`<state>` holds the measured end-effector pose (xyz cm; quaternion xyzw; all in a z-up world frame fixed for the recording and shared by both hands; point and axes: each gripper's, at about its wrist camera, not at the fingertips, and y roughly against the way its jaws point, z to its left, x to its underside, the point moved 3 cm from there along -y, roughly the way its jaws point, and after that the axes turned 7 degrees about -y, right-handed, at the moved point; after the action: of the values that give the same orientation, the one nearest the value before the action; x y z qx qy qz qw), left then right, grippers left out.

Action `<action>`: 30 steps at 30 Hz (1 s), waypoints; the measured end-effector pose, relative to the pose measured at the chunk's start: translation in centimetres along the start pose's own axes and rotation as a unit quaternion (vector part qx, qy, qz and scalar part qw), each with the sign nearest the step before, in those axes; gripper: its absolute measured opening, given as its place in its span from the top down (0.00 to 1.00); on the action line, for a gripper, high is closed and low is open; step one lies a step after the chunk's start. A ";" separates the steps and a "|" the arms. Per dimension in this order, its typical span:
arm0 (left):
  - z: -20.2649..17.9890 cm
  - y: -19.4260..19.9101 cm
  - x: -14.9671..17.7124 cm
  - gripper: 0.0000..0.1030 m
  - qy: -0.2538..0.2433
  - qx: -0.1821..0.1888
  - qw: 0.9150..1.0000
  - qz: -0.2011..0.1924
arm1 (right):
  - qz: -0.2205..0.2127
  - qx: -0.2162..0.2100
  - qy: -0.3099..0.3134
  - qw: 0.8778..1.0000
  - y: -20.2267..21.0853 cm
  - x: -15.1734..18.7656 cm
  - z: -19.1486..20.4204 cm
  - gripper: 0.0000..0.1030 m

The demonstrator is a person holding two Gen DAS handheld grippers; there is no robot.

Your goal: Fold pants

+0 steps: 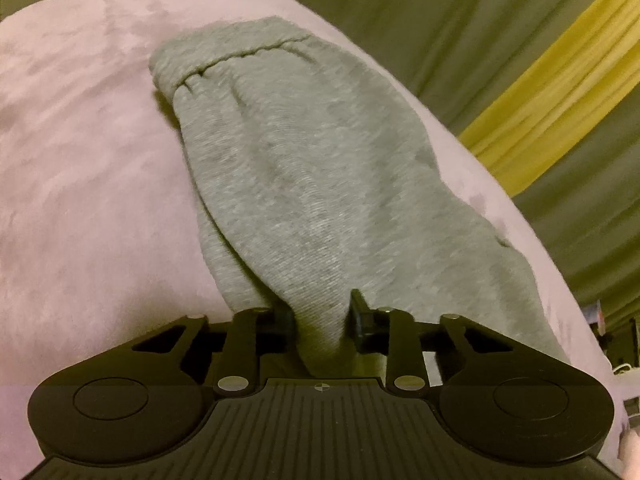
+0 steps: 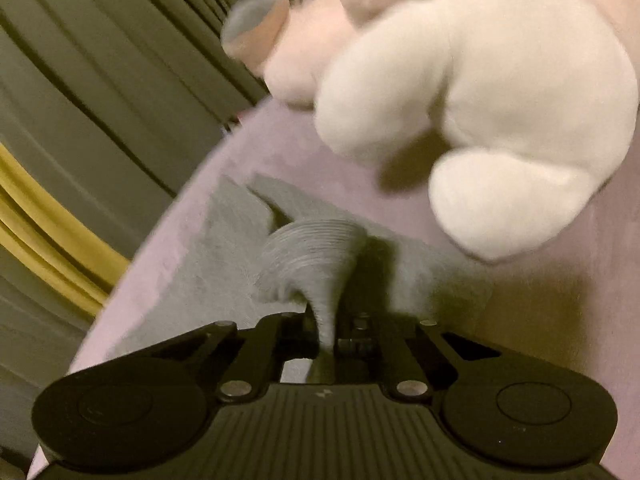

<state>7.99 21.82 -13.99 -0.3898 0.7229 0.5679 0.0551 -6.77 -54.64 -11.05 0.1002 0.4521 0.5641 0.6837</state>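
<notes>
Both grippers are clamped on the grey pants, which lie on a pink bedspread. The left gripper has a thick bunch of cloth pinched between its fingers, and the garment runs straight ahead of it to the gathered waistband at the far end. The right gripper squeezes a narrow twist of ribbed fabric, probably a cuff, with the rest of the pants spread flat just ahead and to its left.

What could go wrong, as I judge it: the right grip holds only a thin twist, so a quick pull could slip it free and drop that end. The left grip holds several layers; if only some are truly caught, the loose layer may sag and the fold come out crooked. Lifting the two ends unevenly would drag the cloth across the fuzzy cover and bunch it.

Room is lopsided. Ahead and right of the right gripper sits a large white stuffed toy, near the pants, so a swing that way could knock it or lay cloth over it. To that gripper's left the bed edge is close, with green curtains beyond; cloth carried there may slide off. Left of the left gripper the bedspread is open, the safest side for folding.
</notes>
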 end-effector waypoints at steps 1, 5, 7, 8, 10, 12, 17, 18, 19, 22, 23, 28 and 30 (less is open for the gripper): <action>-0.1 0.2 0.0 0.74 -0.002 0.000 1.000 -0.005 | -0.012 -0.012 -0.009 1.000 0.9 -0.1 -0.1 0.95; -0.3 1.2 0.0 0.79 -0.008 0.006 1.000 -0.028 | -0.048 -0.020 -0.034 0.998 2.6 -0.3 -1.4 0.95; -0.3 1.5 0.0 0.80 -0.006 0.002 0.999 -0.034 | -0.031 0.025 -0.016 0.999 1.6 0.1 -2.0 0.95; -0.3 1.6 0.0 0.80 -0.003 0.004 0.999 -0.036 | -0.017 0.040 -0.023 0.999 1.0 0.3 -2.5 0.95; -0.2 1.8 -0.1 0.82 0.003 0.007 0.999 -0.041 | -0.014 0.047 -0.039 0.998 1.1 0.3 -3.0 0.95; 0.2 2.5 -0.1 0.83 0.011 0.014 0.999 -0.050 | -0.024 0.034 -0.031 0.999 1.7 0.1 -2.3 0.95; 0.6 3.2 -0.1 0.83 0.030 0.009 0.997 -0.066 | -0.040 0.060 -0.007 0.997 2.2 -0.1 -2.2 0.95; 0.6 3.3 -0.1 0.82 0.030 0.002 0.997 -0.068 | -0.042 0.074 0.023 0.996 2.2 0.2 -1.8 0.95; 0.6 3.3 -0.1 0.81 0.029 -0.002 0.997 -0.069 | -0.044 0.084 0.045 0.994 2.3 0.5 -1.3 0.95; 0.1 4.0 -0.2 0.76 0.011 -0.020 0.996 -0.090 | -0.062 0.153 0.110 0.980 2.3 0.4 0.6 0.80; -0.3 4.6 -0.2 0.73 0.001 -0.029 0.994 -0.106 | -0.075 0.184 0.134 0.971 2.7 0.5 0.9 0.77; -2.5 7.1 0.1 0.39 -0.046 -0.046 0.979 -0.194 | -0.111 0.173 0.186 0.961 4.9 0.5 3.2 0.63; -4.3 7.2 0.4 0.39 -0.090 -0.044 0.974 -0.202 | -0.105 0.130 0.183 0.969 4.8 0.7 5.2 0.62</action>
<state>4.76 18.27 -7.08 -0.4769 0.5954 0.6092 0.2166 -6.27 -50.43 -5.31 0.0353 0.6473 0.4336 0.6258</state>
